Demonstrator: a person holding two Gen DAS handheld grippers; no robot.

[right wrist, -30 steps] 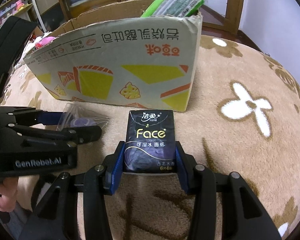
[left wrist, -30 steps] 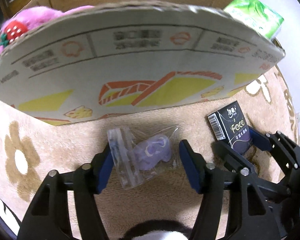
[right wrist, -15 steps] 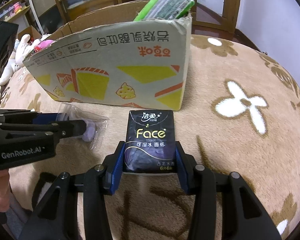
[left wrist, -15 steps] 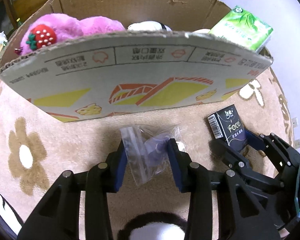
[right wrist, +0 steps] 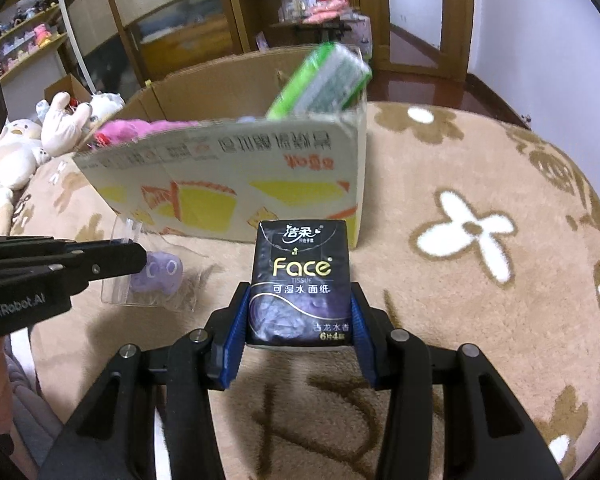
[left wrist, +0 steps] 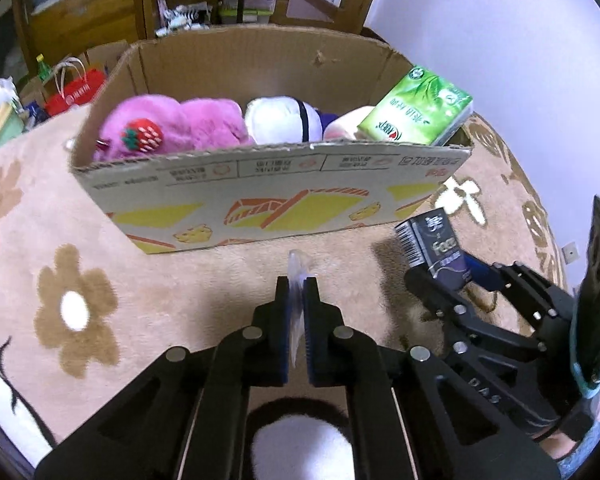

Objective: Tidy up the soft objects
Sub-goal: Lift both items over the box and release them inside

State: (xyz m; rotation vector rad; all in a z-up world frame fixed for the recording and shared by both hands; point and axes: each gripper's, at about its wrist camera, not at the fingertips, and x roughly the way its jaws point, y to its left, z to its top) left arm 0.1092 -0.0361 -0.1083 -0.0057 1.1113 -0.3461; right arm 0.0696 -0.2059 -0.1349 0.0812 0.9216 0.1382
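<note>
My left gripper (left wrist: 297,286) is shut on the edge of a clear plastic bag (left wrist: 295,276) and holds it above the carpet; in the right wrist view the bag (right wrist: 156,280) hangs down with a small purple toy (right wrist: 160,274) inside. My right gripper (right wrist: 300,316) is shut on a black "Face" tissue pack (right wrist: 300,280), lifted off the carpet; the pack also shows in the left wrist view (left wrist: 436,246). The open cardboard box (left wrist: 276,200) stands just ahead, holding a pink plush (left wrist: 172,128), a white plush (left wrist: 284,120) and a green tissue pack (left wrist: 418,108).
A beige flower-patterned carpet (right wrist: 480,240) covers the surface. Cream plush toys (right wrist: 28,148) lie at the far left beyond the box. Wooden shelves and a doorway stand behind. A red bag (left wrist: 74,90) sits back left.
My left gripper closed on the plastic bag and lifted it. Both grippers rose, so the box's inside now shows. The right gripper kept its hold on the black tissue pack.
</note>
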